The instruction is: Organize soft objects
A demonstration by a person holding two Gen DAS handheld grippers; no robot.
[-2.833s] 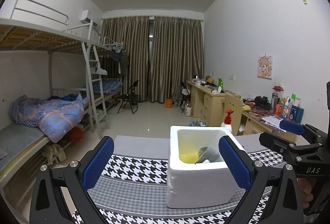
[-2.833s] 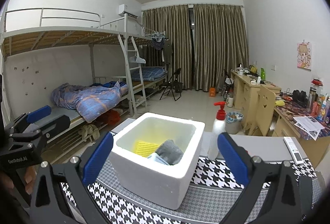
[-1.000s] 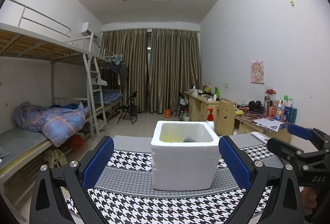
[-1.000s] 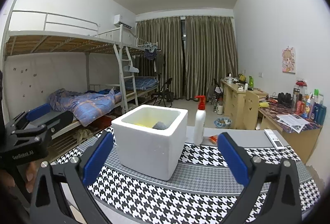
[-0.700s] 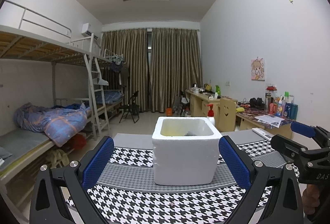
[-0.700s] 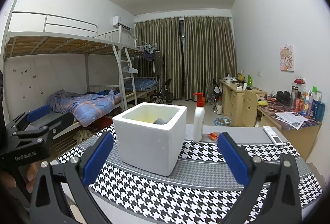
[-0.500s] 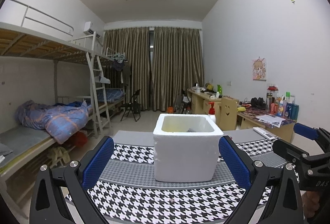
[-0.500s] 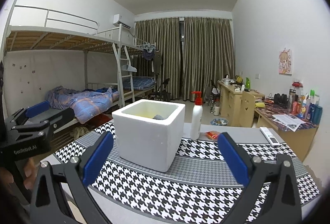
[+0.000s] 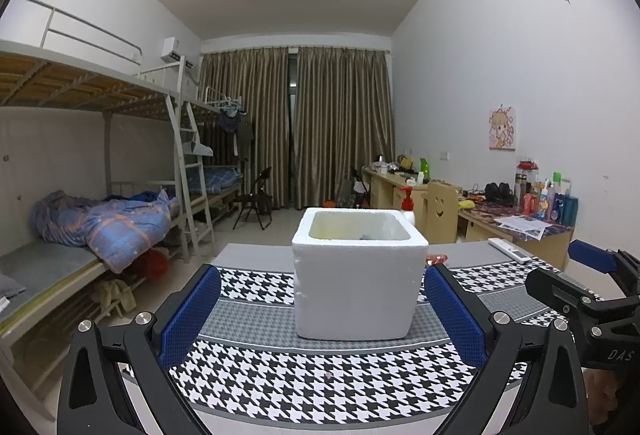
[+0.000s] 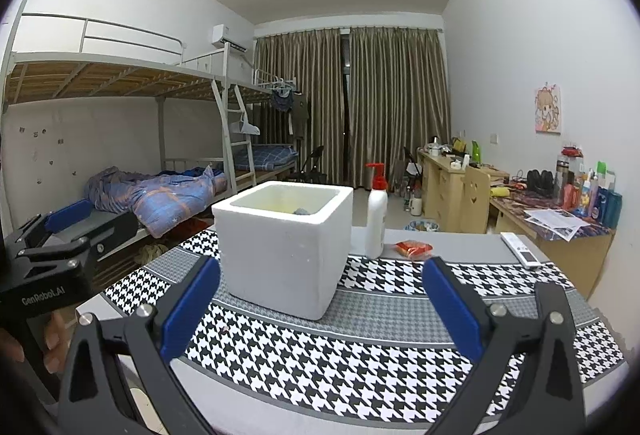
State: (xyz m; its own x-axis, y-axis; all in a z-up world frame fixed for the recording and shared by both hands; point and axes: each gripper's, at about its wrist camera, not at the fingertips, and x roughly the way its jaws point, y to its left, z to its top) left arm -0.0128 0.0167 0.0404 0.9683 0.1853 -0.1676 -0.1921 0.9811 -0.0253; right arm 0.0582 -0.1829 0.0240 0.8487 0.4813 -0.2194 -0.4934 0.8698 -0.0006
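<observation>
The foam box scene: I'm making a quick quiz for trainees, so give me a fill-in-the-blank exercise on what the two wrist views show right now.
1. The white foam box stands on a black-and-white ____ patterned mat.
2. The white pump bottle beside the box has a ____ pump top.
3. Both the left gripper and the right gripper are ____ and hold nothing.
4. The pads on the gripper fingers are ____ in colour.

Missing words: houndstooth; red; open; blue
</observation>
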